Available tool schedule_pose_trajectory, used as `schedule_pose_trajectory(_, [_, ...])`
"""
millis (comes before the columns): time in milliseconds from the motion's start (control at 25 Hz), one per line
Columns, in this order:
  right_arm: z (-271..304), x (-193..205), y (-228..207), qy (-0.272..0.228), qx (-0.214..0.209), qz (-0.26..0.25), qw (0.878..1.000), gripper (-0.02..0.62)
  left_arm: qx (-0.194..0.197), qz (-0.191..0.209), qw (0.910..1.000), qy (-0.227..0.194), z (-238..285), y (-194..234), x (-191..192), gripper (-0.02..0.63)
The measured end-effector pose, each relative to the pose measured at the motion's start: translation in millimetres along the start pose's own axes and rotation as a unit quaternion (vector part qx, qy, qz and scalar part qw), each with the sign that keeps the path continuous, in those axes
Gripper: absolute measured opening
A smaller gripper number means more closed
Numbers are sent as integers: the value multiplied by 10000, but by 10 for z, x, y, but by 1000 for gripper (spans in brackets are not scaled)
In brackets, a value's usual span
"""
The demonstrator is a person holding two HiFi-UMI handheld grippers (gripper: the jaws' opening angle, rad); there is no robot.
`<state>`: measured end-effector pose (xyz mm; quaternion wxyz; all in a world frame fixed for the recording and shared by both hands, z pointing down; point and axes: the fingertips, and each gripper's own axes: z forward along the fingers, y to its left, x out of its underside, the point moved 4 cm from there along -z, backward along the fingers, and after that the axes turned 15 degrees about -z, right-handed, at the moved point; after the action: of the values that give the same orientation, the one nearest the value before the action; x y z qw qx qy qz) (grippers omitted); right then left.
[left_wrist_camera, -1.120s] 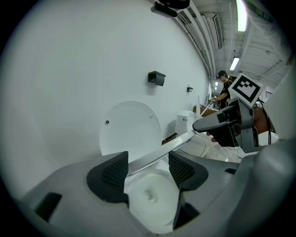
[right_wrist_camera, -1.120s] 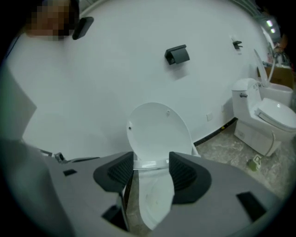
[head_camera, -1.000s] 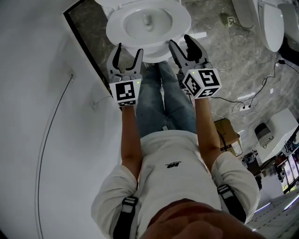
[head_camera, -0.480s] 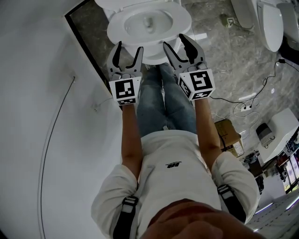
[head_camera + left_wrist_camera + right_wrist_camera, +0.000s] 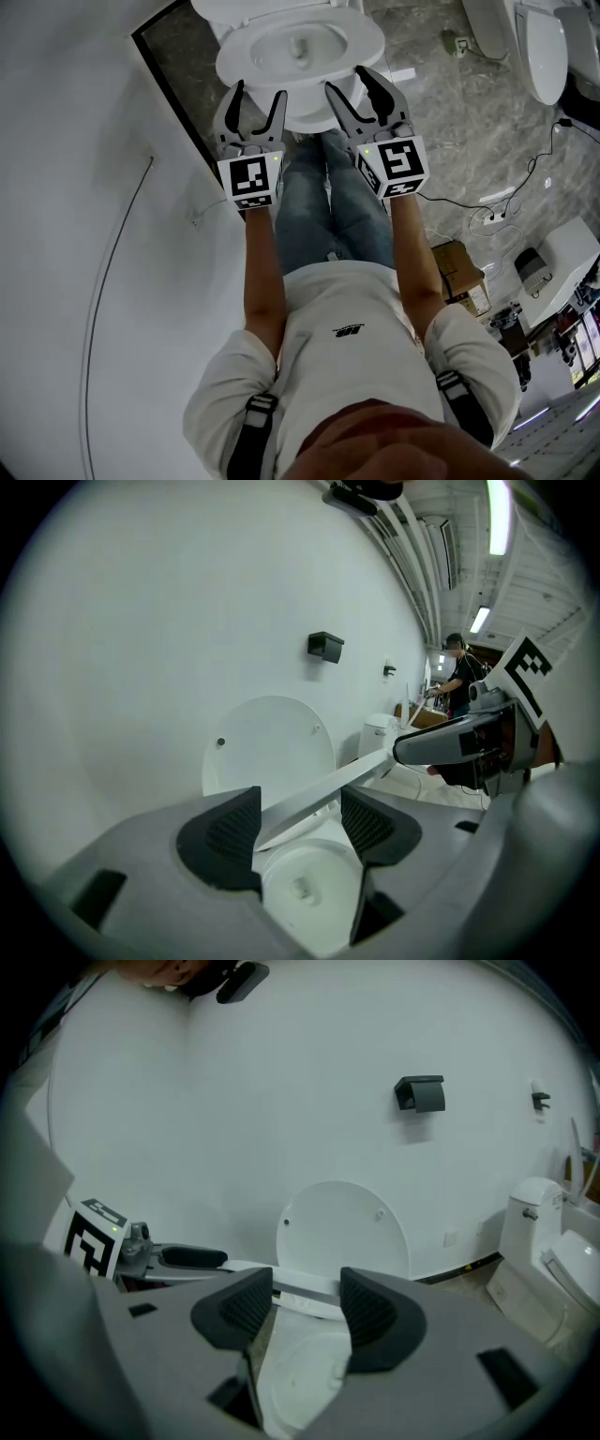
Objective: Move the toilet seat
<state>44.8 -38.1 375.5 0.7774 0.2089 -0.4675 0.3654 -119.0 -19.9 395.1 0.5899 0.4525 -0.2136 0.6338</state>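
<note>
Toilet seat [image 5: 319,794] hangs part-raised above the bowl [image 5: 305,892], front edge crossing both claws. Left gripper [image 5: 256,94] and right gripper [image 5: 349,82], jaws spread wide and clamping nothing, angle down on outstretched arms. Lid [image 5: 342,1227] upright against the white wall [image 5: 75,187]; marbled floor [image 5: 441,112].

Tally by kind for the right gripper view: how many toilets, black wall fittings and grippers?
Toilets: 2, near toilet, neighbouring toilet
Black wall fittings: 2, larger fitting, smaller fitting
Grippers: 2, left gripper, right gripper
Total: 6
</note>
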Motion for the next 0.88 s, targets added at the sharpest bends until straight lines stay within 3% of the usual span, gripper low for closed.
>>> schedule_pose_trajectory(880, [211,-281,-183,-204,143,16,9997,236,-90,-118,9996,-227,178,146,-318,272])
